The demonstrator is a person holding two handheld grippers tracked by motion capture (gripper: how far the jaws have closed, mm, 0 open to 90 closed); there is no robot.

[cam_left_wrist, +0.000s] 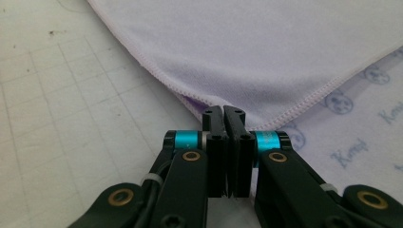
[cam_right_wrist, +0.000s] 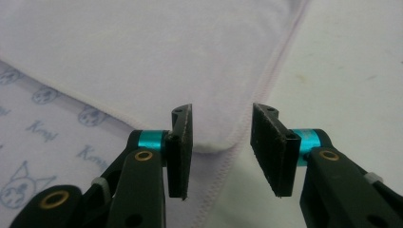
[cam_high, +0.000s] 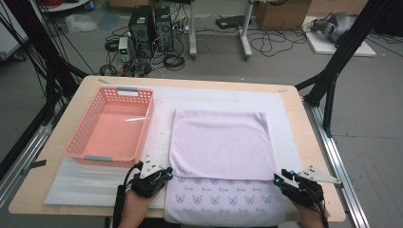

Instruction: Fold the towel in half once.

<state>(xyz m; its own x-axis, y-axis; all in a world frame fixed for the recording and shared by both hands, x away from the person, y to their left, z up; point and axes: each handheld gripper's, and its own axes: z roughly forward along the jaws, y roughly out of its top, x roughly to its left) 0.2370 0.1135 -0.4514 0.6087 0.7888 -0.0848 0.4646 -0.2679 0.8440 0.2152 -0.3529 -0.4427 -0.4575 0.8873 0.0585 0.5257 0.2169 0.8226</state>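
Lilac towel [cam_high: 221,142] near the counter's front edge: our left gripper [cam_left_wrist: 227,115] fingers pinch its folded corner, right gripper [cam_right_wrist: 222,118] fingers gape around the other.

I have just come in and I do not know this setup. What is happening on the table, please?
A person holds a gripper in each hand and works on a lilac towel that lies folded over on a white mat. The left gripper is shut at the near left corner of the folded layer; whether cloth is pinched is hard to tell. The right gripper is open around the near right corner. A pink basket stands to the left.
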